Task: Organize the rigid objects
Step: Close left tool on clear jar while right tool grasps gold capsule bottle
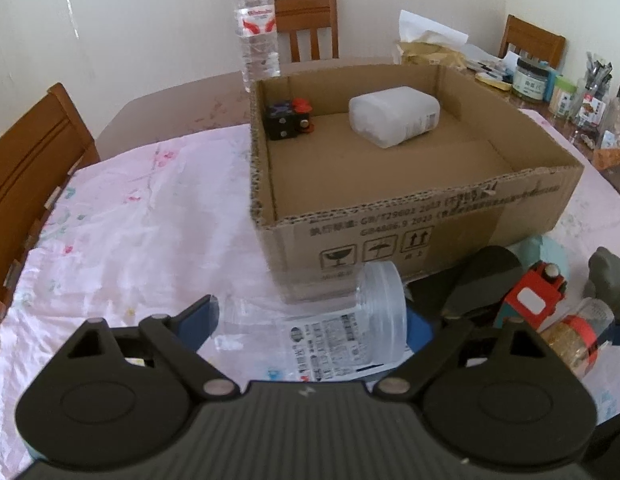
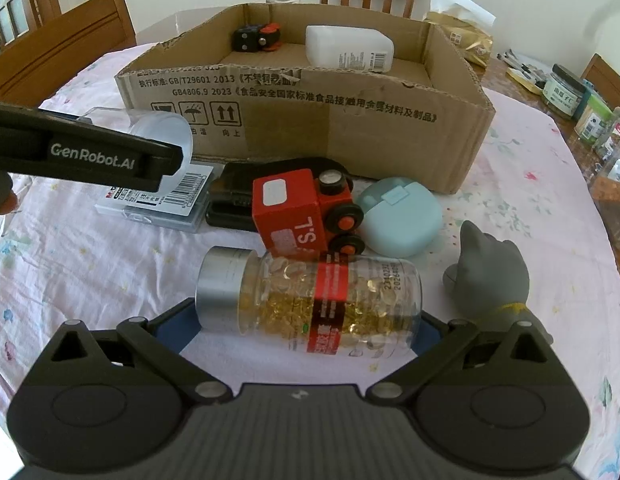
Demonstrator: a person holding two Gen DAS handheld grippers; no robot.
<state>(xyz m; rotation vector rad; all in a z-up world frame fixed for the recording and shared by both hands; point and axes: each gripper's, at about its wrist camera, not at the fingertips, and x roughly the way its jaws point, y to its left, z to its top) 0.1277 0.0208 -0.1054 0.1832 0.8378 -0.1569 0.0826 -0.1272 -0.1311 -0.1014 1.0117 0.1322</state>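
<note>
Left gripper (image 1: 313,320) spread wide around clear plastic jar (image 1: 349,320) lying on its side; blue pads flank it, whether they press it I cannot tell. Right gripper (image 2: 306,320) likewise wide, capsule bottle (image 2: 310,304) lying crosswise between pads, silver cap toward its left finger; contact unclear. Just beyond bottle: red toy truck (image 2: 302,212), teal case (image 2: 401,216), black case (image 2: 238,184). Grey cat figure (image 2: 489,276) by right finger. Further ahead, cardboard box (image 2: 310,116) on pink cloth (image 2: 529,200), holding white container (image 2: 349,50) and small black-red toy (image 2: 258,38).
</note>
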